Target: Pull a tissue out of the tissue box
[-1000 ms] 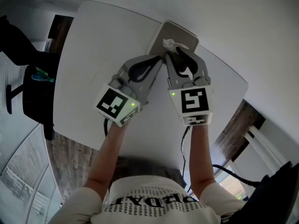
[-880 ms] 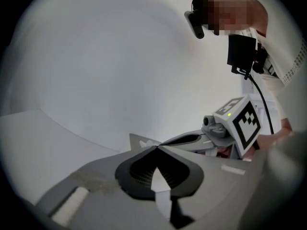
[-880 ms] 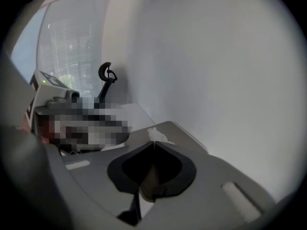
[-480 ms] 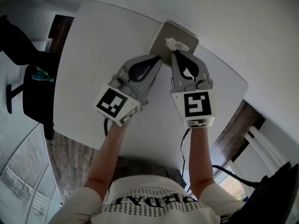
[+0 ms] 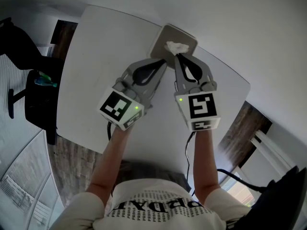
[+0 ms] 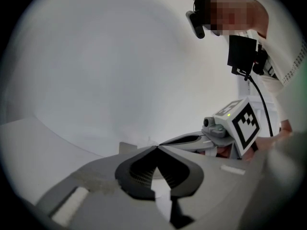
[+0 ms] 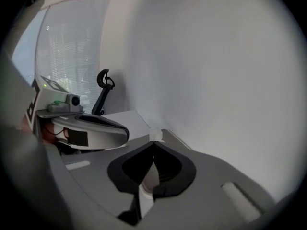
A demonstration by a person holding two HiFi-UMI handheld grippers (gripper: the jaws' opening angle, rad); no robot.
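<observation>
A flat grey tissue box [image 5: 165, 36] lies at the far edge of the white table [image 5: 96, 66]. A crumpled white tissue [image 5: 178, 46] sticks up from its top. My right gripper [image 5: 176, 56] comes at it from the near side, and its jaws are shut on the tissue's near end. In the right gripper view a small white tuft of tissue [image 7: 156, 136] shows just past my right gripper [image 7: 154, 142]. My left gripper [image 5: 166, 60] is shut, with its tip at the box's near edge and nothing between the fingers. In the left gripper view my left gripper [image 6: 157, 147] points past a corner of the box [image 6: 127, 148].
A white wall [image 5: 249, 28] rises right behind the table's far edge. A dark office chair [image 5: 29, 87] stands on the wooden floor to the left. The person's forearms [image 5: 112, 152] reach over the table's near edge.
A second ago the right gripper's jaws stood open around the tissue; they have since closed on it. The left gripper has stayed at the box's near edge.
</observation>
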